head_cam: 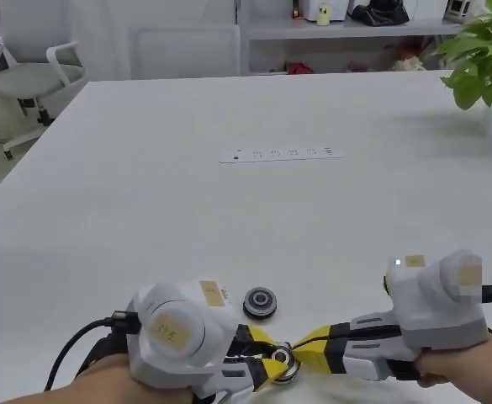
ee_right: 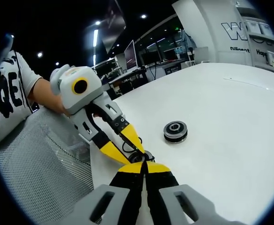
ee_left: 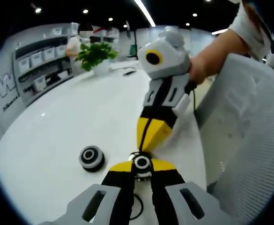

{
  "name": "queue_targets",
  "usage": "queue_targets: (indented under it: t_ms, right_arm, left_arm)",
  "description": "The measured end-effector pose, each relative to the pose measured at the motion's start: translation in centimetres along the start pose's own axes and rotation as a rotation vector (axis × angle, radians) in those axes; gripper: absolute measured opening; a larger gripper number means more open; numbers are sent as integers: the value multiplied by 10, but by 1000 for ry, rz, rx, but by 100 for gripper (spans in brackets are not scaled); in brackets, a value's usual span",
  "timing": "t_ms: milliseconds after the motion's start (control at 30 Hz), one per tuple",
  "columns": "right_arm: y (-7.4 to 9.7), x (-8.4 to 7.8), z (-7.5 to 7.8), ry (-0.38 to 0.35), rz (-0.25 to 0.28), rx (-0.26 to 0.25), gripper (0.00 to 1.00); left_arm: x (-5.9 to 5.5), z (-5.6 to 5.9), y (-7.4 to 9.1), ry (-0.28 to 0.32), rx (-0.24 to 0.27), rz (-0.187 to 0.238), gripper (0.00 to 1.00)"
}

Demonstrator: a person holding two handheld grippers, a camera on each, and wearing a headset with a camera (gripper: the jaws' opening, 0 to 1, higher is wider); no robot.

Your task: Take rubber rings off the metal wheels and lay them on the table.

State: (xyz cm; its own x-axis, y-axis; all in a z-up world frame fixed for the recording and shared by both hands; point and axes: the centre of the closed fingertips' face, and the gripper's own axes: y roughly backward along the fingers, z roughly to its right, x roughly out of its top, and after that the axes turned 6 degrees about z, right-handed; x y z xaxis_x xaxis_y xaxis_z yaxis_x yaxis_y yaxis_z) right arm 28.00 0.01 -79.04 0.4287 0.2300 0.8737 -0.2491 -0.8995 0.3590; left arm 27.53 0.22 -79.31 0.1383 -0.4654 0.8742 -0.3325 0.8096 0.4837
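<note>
A small metal wheel [head_cam: 282,360] with a dark rubber ring hangs just above the white table [head_cam: 229,210] near its front edge. My left gripper [head_cam: 267,364] is shut on it; in the left gripper view the wheel [ee_left: 142,165] sits between the yellow tips. My right gripper [head_cam: 300,358] comes in from the right, its jaws shut on the wheel's rim, where the rubber ring is [ee_right: 142,157]. A second ringed wheel [head_cam: 260,302] lies flat on the table beside them [ee_left: 92,157] [ee_right: 175,131]. A thin black ring [ee_left: 137,206] lies under the left jaws.
A flat white power strip [head_cam: 282,154] lies mid-table. A potted plant [head_cam: 481,59] stands at the far right and a chair [head_cam: 27,80] at the far left. A white mesh chair back [ee_left: 249,131] is close behind the table's front edge.
</note>
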Motion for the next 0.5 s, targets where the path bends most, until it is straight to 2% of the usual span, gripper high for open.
queue_targets:
  t_ms: [167, 233, 300, 367, 500]
  right_arm:
    - [-2, 1, -6, 12, -1, 23, 0]
    - [-6, 5, -18, 13, 15, 76, 0]
    - [-5, 0, -11, 85, -35, 44, 0]
    - [-5, 1, -9, 45, -13, 46, 0]
    - [-2, 1, -4, 47, -11, 26, 0]
  left_arm:
    - [0, 0, 0, -1, 0, 1, 12]
    - [1, 1, 0, -2, 0, 2, 12]
    - [1, 1, -1, -1, 1, 2, 12]
    - [1, 1, -1, -1, 1, 3, 12]
    - [1, 1, -1, -2, 1, 7, 13]
